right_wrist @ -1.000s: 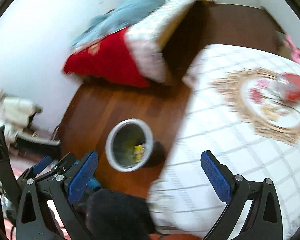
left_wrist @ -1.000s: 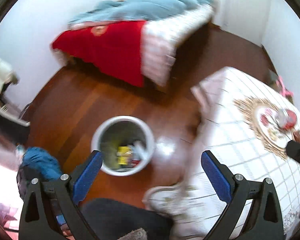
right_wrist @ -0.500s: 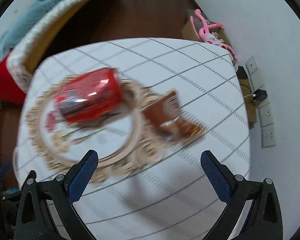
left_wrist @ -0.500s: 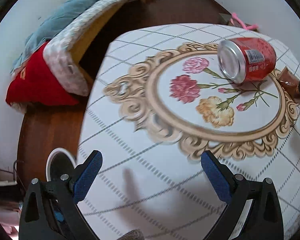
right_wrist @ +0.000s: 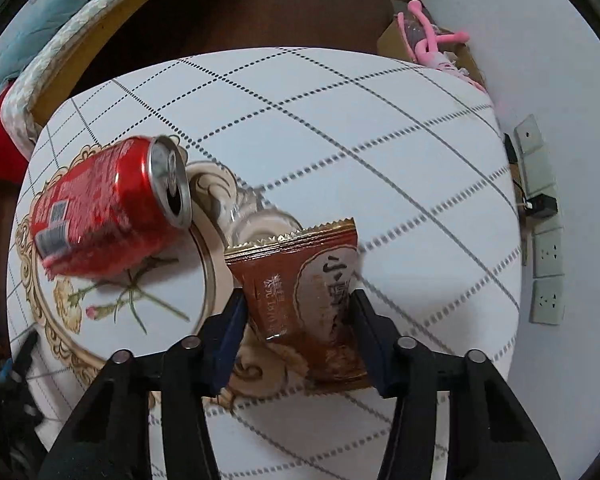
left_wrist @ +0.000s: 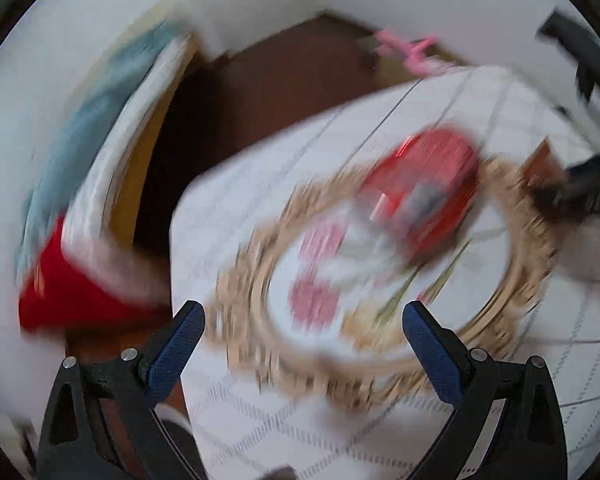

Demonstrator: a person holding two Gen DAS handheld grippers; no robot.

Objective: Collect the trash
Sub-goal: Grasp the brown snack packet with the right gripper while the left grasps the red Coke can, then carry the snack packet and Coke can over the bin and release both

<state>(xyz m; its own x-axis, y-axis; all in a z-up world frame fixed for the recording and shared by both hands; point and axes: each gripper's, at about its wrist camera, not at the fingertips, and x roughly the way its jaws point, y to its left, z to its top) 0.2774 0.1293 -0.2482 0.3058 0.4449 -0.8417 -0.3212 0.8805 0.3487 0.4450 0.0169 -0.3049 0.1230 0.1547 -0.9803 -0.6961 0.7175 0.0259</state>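
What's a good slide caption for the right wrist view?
Right gripper closing on a brown wrapper beside a tipped red can on the table.

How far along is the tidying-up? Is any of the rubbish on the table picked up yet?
It has barely started. In hand: the right gripper has its fingers on either side of the brown snack wrapper, though whether it is fully clamped is unclear. Left to do: the red can lies on its side on the table, untouched, and the left gripper is open and empty. No bin shows in either view.
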